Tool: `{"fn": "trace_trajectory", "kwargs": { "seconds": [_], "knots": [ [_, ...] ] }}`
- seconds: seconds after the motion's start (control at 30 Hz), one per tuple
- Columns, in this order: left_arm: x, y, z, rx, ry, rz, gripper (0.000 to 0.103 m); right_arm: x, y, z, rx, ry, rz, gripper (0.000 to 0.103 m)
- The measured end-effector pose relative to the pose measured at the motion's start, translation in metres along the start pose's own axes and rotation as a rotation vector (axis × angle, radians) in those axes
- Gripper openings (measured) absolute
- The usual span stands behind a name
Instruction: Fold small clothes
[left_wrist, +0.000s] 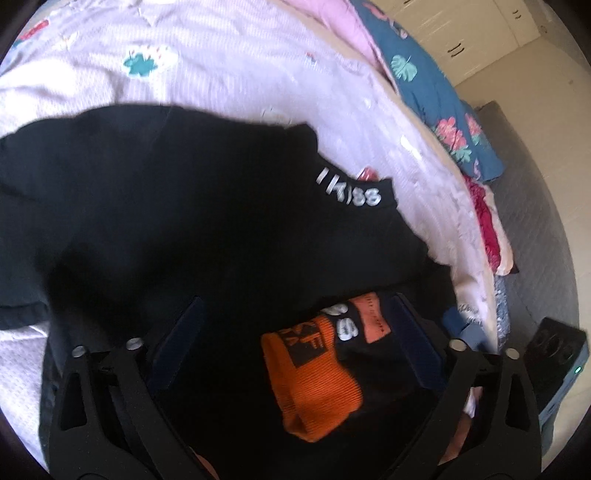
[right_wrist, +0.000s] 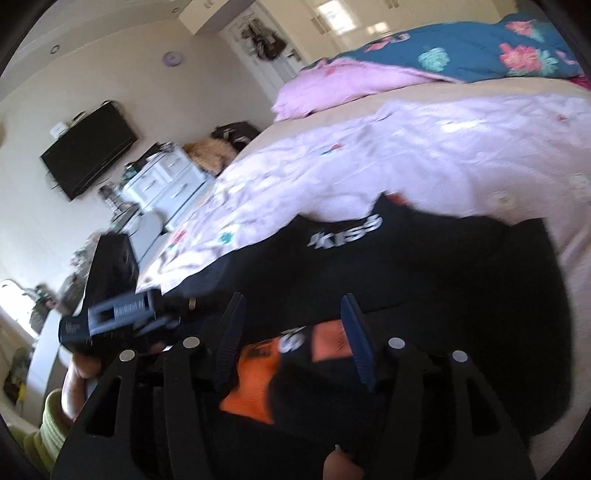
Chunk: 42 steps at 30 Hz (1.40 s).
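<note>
Left wrist view, black top (left_wrist: 166, 221) on lilac bedspread (left_wrist: 229, 66), left gripper (left_wrist: 295, 332) spread wide, right gripper (right_wrist: 291, 339) half-open, both gripping nothing

Bright daylight, motion blur, dark fisheye edges

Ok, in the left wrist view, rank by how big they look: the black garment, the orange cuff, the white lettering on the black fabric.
1. Black garment, filling most of the frame.
2. Orange cuff; it lies nearest the camera, so it may look bigger than it is.
3. White lettering, smallest.
</note>
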<state>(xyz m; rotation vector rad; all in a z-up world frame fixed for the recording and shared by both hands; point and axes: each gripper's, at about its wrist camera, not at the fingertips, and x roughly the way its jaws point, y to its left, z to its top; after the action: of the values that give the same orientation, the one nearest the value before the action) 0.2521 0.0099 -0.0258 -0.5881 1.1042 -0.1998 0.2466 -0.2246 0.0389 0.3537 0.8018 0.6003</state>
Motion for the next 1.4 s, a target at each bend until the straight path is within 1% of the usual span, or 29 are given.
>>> {"fn": "trace_trajectory", "kwargs": {
  "seconds": [0.1, 0.17, 0.27, 0.37, 0.43, 0.5, 0.6, 0.7, 0.73, 0.8, 0.87, 0.93, 1.0, 1.03, 1.1, 1.17, 1.27, 1.4],
  "knots": [
    [0.012, -0.001, -0.009, 0.023, 0.038, 0.016, 0.068, -0.011, -0.011, 0.004, 0.014, -0.024, -0.072, 0.053],
    [0.019, -0.002, -0.016, 0.037, 0.058, 0.038, 0.062, -0.019, -0.017, 0.005, 0.029, -0.04, -0.108, 0.054],
    [0.019, -0.007, -0.026, 0.07, 0.042, 0.057, 0.062, -0.024, -0.029, 0.008, 0.056, -0.061, -0.139, 0.055],
    [0.018, -0.015, -0.032, 0.076, 0.036, 0.023, 0.046, -0.03, -0.039, 0.01, 0.088, -0.078, -0.16, 0.056],
    [0.019, -0.026, -0.035, 0.122, 0.036, 0.035, 0.037, -0.034, -0.046, 0.011, 0.113, -0.088, -0.171, 0.056],
    [0.018, -0.032, -0.036, 0.145, 0.026, 0.042, 0.011, -0.037, -0.051, 0.013, 0.125, -0.097, -0.179, 0.056],
    [0.007, -0.049, -0.031, 0.189, -0.026, 0.023, 0.009, -0.049, -0.058, 0.015, 0.131, -0.127, -0.213, 0.056],
    [-0.023, -0.073, -0.025, 0.251, -0.099, -0.029, 0.009, -0.066, -0.069, 0.017, 0.154, -0.171, -0.255, 0.056],
    [-0.037, -0.082, -0.023, 0.272, -0.127, -0.057, 0.009, -0.073, -0.073, 0.018, 0.163, -0.191, -0.289, 0.056],
    [-0.057, -0.092, -0.02, 0.303, -0.174, -0.076, 0.008, -0.078, -0.076, 0.019, 0.163, -0.212, -0.326, 0.056],
    [-0.076, -0.097, -0.018, 0.32, -0.221, -0.086, 0.008, -0.083, -0.081, 0.019, 0.174, -0.227, -0.337, 0.056],
    [-0.09, -0.093, -0.016, 0.315, -0.248, -0.094, 0.008, -0.084, -0.082, 0.019, 0.184, -0.229, -0.329, 0.056],
    [-0.096, -0.087, -0.016, 0.311, -0.252, -0.08, 0.008, -0.08, -0.082, 0.02, 0.176, -0.217, -0.342, 0.056],
    [-0.096, -0.079, -0.016, 0.297, -0.245, -0.071, 0.008, -0.078, -0.08, 0.02, 0.165, -0.208, -0.363, 0.056],
    [-0.094, -0.068, -0.015, 0.269, -0.233, -0.057, 0.008, -0.071, -0.071, 0.02, 0.106, -0.19, -0.444, 0.056],
    [-0.091, -0.054, -0.011, 0.227, -0.225, -0.046, 0.008, -0.063, -0.063, 0.019, 0.045, -0.17, -0.493, 0.056],
    [-0.092, -0.04, -0.01, 0.212, -0.241, -0.013, 0.008, -0.052, -0.058, 0.017, 0.014, -0.14, -0.498, 0.056],
    [-0.085, -0.024, -0.012, 0.2, -0.209, 0.015, 0.008, -0.04, -0.058, 0.014, -0.002, -0.096, -0.48, 0.056]
  ]
}}
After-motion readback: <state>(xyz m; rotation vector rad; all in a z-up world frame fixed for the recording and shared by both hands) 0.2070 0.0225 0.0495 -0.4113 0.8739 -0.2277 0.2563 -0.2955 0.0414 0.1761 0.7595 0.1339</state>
